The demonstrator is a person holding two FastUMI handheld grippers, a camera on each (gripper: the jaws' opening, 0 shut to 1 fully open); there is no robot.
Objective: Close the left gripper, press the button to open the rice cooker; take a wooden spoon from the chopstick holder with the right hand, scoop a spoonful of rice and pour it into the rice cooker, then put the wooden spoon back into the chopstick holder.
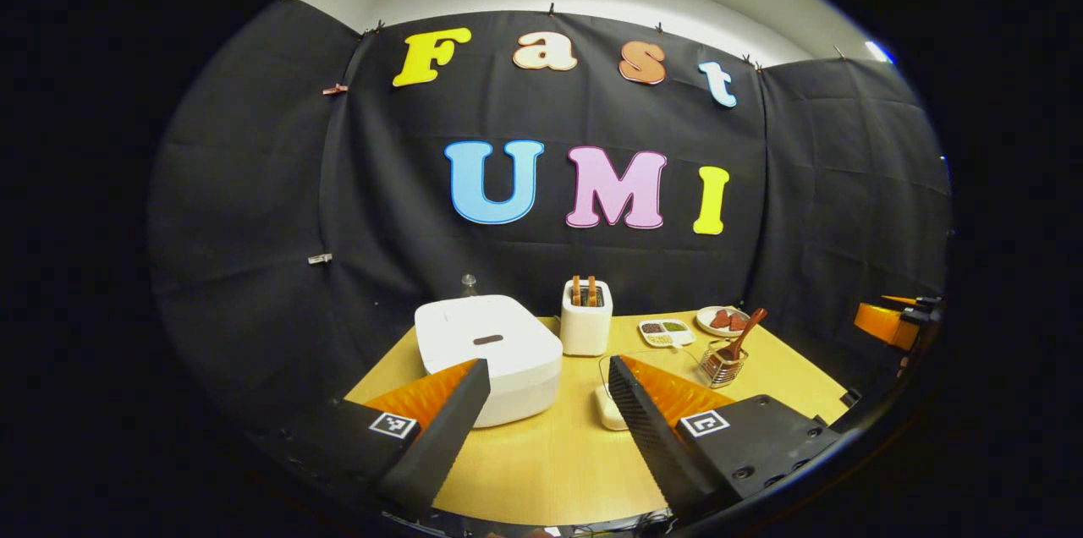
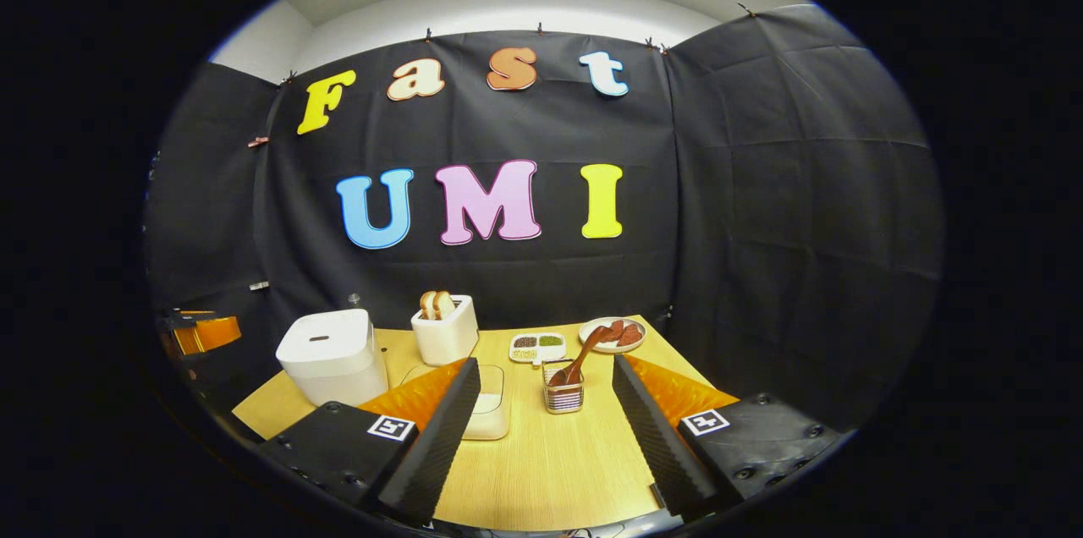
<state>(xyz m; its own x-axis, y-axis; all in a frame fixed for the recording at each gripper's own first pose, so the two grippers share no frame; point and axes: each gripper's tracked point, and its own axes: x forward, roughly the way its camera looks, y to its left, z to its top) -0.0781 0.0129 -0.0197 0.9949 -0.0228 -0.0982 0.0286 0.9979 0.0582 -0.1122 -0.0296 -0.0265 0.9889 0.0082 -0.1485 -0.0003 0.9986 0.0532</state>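
A white rice cooker (image 1: 491, 350) (image 2: 330, 354) with its lid down sits at the table's left, a dark button on top. The wooden spoon (image 1: 743, 333) (image 2: 582, 356) leans in a wire chopstick holder (image 1: 723, 365) (image 2: 563, 392) at centre right. A clear container of rice (image 2: 489, 411) (image 1: 611, 407) rests between them. My left gripper (image 1: 550, 373) hangs open above the near table, the cooker just beyond its left finger. My right gripper (image 2: 546, 373) is open too, with the holder seen between its fingers, farther off. The other gripper appears at each view's edge (image 1: 888, 322) (image 2: 199, 331).
A white toaster (image 1: 586, 316) (image 2: 446, 328) with bread slices stands at the back. Beside it lie a divided dish of grains (image 1: 667, 332) (image 2: 537, 346) and a plate (image 1: 722, 321) (image 2: 612, 334) holding reddish pieces. Bare wooden tabletop (image 2: 550, 462) stretches in front.
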